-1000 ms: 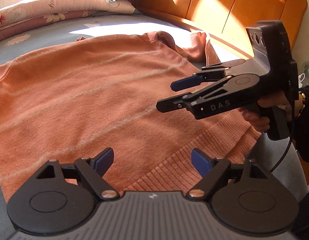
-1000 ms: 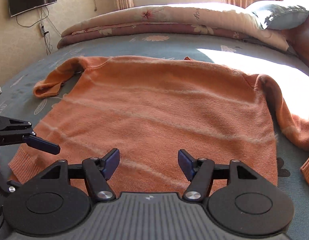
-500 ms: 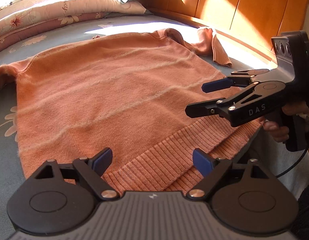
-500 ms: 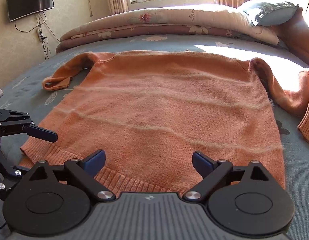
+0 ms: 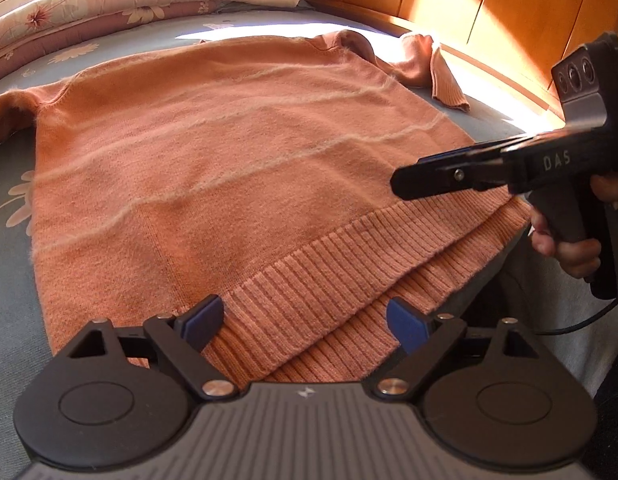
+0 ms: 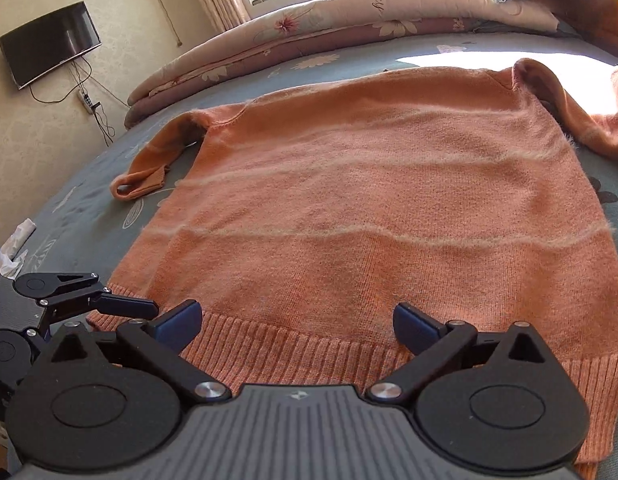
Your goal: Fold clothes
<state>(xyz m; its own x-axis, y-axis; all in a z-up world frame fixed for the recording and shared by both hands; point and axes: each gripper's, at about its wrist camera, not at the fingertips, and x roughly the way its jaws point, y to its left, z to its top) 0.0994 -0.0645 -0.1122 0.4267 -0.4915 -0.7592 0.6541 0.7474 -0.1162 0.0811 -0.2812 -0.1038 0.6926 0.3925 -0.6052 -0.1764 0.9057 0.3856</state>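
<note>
Both hand-held grippers drawn back to the sweater's hem

Left view: my left hand-held gripper [image 5: 305, 322] gapes empty at the ribbed hem, lower centre; a second ago it was farther in over the sweater [image 5: 237, 152].
Right view: right hand-held gripper [image 6: 297, 322], wide, empty, backed likewise; sweater flat on bed [image 6: 89, 200], sleeves out. Likely a hem pickup.

Sweater [image 6: 381, 216] flat on bed [image 6: 109, 216]
</note>
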